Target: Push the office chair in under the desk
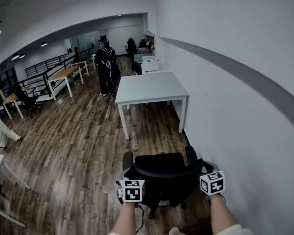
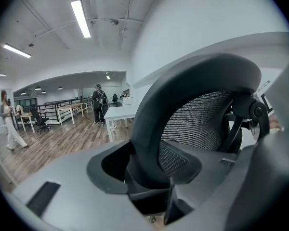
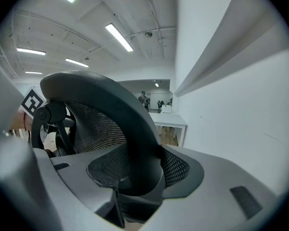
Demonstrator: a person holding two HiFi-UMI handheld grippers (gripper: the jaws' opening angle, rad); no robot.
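Around me: plank floor; white wall with grey stripe, my right; person in black standing ahead; wooden tables by black railing, far left.

Floor: glossy dark wood planks.
Right wall: white, crossed by a slanting grey band.
Ceiling: white, with long strip lights.
Far left: wood-topped tables on white frames, a black chair, a dark railing.
People: one in dark clothes, one in light clothes.

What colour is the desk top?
White desk, beyond the office chair; head view shows it best.
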